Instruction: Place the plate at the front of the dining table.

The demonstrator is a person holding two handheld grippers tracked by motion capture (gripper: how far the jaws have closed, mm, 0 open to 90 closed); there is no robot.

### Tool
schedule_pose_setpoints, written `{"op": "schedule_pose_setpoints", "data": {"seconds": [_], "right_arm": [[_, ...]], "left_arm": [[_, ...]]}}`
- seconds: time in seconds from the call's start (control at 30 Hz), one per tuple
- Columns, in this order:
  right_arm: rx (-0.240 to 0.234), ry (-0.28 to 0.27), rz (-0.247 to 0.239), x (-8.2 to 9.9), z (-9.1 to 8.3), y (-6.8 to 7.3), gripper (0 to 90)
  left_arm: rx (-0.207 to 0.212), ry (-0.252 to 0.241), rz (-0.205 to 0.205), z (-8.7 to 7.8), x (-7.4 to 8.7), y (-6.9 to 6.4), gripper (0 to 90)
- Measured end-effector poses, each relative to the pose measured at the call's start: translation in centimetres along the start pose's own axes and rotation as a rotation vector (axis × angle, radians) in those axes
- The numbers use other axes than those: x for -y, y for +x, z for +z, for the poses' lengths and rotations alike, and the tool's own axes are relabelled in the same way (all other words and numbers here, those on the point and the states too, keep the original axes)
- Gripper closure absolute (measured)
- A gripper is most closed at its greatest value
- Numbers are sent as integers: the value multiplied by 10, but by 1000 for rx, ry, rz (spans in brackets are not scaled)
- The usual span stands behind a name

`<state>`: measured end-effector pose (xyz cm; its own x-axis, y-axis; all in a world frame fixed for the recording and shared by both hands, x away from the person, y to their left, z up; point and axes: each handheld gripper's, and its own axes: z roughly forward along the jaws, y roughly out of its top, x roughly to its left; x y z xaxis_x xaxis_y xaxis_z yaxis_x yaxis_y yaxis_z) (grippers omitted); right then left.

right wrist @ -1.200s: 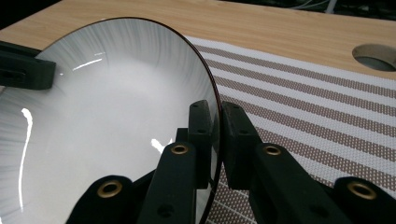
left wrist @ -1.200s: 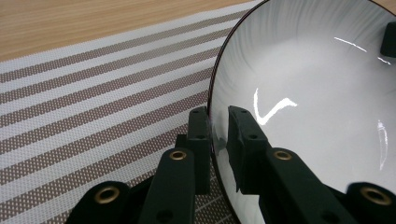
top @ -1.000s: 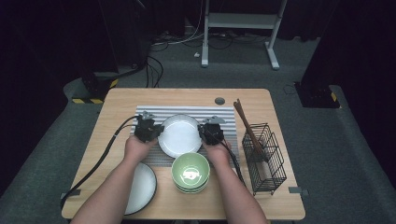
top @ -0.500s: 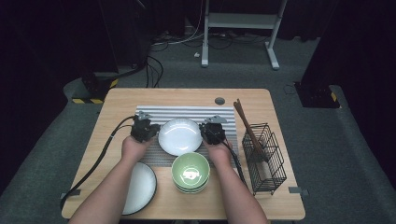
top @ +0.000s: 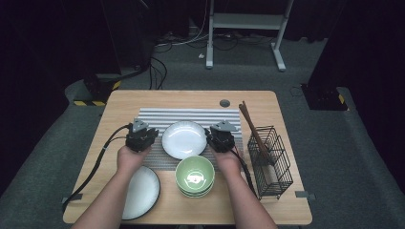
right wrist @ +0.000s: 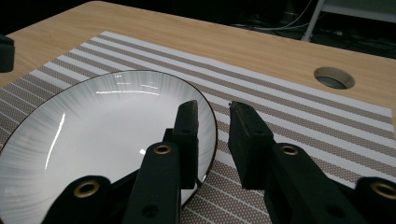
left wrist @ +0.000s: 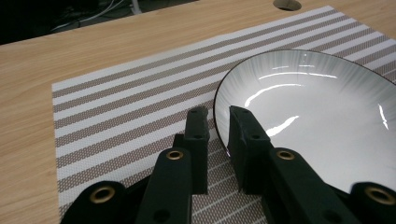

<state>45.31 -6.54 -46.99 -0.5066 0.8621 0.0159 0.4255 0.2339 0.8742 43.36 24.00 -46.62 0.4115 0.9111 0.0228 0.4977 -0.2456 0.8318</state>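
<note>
Here the wooden table (top: 143, 102) carries a striped placemat (top: 191, 114), and on the mat's middle lies a white plate (top: 184, 139) with a thin dark rim, flat on the weave. Nearer the person stand a stack of green bowls (top: 195, 175) just near of that plate, a second white plate (top: 141, 191) at the near left corner, and a black wire basket (top: 272, 162) at the right with brown chopsticks (top: 250, 126) leaning out of it toward the far side. The left gripper (left wrist: 217, 135) sits at the plate's left edge — its jaws have just been opening, a narrow gap between them, the rim in the gap and no pad seen pressing on it. The right gripper (right wrist: 212, 133) sits at the plate's right edge, jaws also just opening, parted a little wider — the rim lies in the gap, free of the pads
</note>
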Motion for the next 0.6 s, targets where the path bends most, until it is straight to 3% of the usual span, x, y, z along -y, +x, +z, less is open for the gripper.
{"op": "schedule_pose_setpoints", "data": {"seconds": [0.27, 0.6], "right_arm": [[-2, -18, 13, 5, -19, 0, 721], [11, -28, 20, 26, -42, 5, 718]], "left_arm": [[-34, -27, 11, -19, 6, -9, 760], [-42, -31, 34, -40, 21, -22, 752]]}}
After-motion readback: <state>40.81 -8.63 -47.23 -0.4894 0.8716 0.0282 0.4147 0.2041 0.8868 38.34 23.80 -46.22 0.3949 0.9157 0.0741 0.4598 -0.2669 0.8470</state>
